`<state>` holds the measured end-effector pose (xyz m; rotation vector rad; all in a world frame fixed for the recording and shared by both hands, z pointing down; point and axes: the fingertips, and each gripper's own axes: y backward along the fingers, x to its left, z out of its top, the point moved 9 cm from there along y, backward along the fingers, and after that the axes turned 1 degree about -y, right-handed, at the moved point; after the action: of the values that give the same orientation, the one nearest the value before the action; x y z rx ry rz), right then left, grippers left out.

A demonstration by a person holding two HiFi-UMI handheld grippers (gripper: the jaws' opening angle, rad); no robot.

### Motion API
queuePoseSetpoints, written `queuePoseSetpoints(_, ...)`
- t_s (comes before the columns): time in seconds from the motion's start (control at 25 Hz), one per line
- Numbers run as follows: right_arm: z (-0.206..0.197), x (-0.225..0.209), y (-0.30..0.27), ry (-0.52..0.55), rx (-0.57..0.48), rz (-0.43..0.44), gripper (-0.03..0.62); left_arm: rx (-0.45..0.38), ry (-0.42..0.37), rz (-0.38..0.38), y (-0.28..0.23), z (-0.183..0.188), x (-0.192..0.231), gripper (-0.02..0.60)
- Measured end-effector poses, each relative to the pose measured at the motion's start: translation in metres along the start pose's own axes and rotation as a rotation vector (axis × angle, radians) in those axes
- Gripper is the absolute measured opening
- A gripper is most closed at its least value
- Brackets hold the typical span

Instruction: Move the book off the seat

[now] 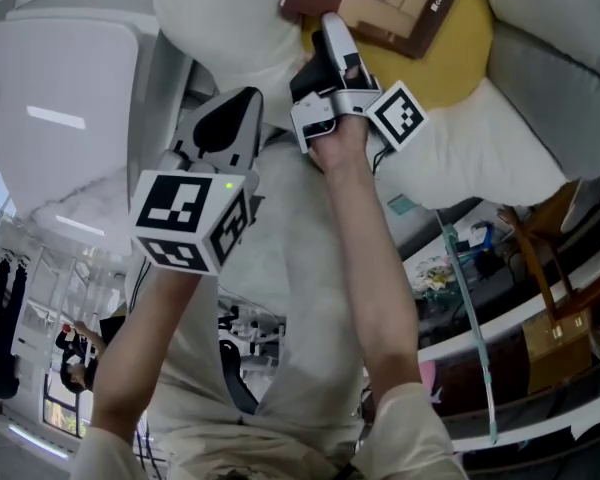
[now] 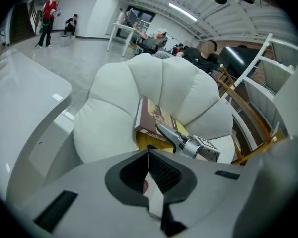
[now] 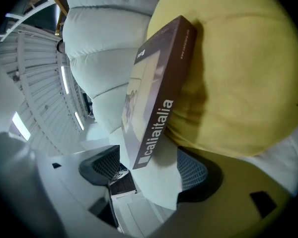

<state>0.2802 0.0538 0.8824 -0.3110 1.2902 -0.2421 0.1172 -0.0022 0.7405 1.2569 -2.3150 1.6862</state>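
Your right claw [image 3: 150, 175] is spread around the near corner of the book [image 3: 156, 93]; your left claw [image 2: 149, 168] is pressed together.

pale grey left tongs [image 1: 238, 103] and right tongs [image 1: 332, 30] carry black-and-white marker cubes [image 1: 185, 218].

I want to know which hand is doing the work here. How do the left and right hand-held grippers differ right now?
The left hand-held gripper has its jaws shut on nothing. The right hand-held gripper has its jaws apart, with a corner of the book between them and the pads not pressing on it. The left hand-held gripper hangs back from the book, while the right hand-held gripper has reached it where it lies on the yellow cushion. Both point towards the book.
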Motion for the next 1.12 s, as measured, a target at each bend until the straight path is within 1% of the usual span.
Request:
queuePoseSetpoints(0.12,0.001,-0.004,-0.003,0.007,-0.013,-0.016,0.362,-0.001,0.019,0.006,-0.002,-0.004,0.006,0.012)
queuePoseSetpoints(0.24,0.001,-0.006,-0.009,-0.029,-0.029,0.008,0.36,-0.002,0.039,0.0,-0.004,-0.005,0.013,0.012)
queuePoseSetpoints(0.4,-0.001,-0.012,-0.013,-0.083,-0.054,0.015,0.305,-0.002,0.061,-0.009,-0.005,-0.009,0.017,0.012)
queuePoseSetpoints(0.56,0.002,-0.01,-0.014,-0.099,-0.092,0.059,0.273,-0.007,0.073,-0.02,-0.003,-0.012,0.019,0.012)
queuePoseSetpoints(0.68,0.004,-0.007,-0.014,-0.094,-0.118,0.076,0.199,-0.02,0.087,-0.017,0.003,-0.013,0.022,0.012)
queuePoseSetpoints(0.84,0.004,-0.006,-0.013,-0.067,-0.135,0.085,0.184,-0.029,0.1,-0.015,0.006,-0.015,0.023,0.012)
queuePoseSetpoints(1.0,-0.001,-0.003,-0.01,-0.071,-0.162,0.092,0.17,-0.041,0.121,-0.008,0.013,-0.015,0.025,0.012)
queuePoseSetpoints(1.12,-0.001,0.002,-0.005,-0.053,-0.171,0.098,0.164,-0.058,0.131,-0.004,0.021,-0.013,0.027,0.012)
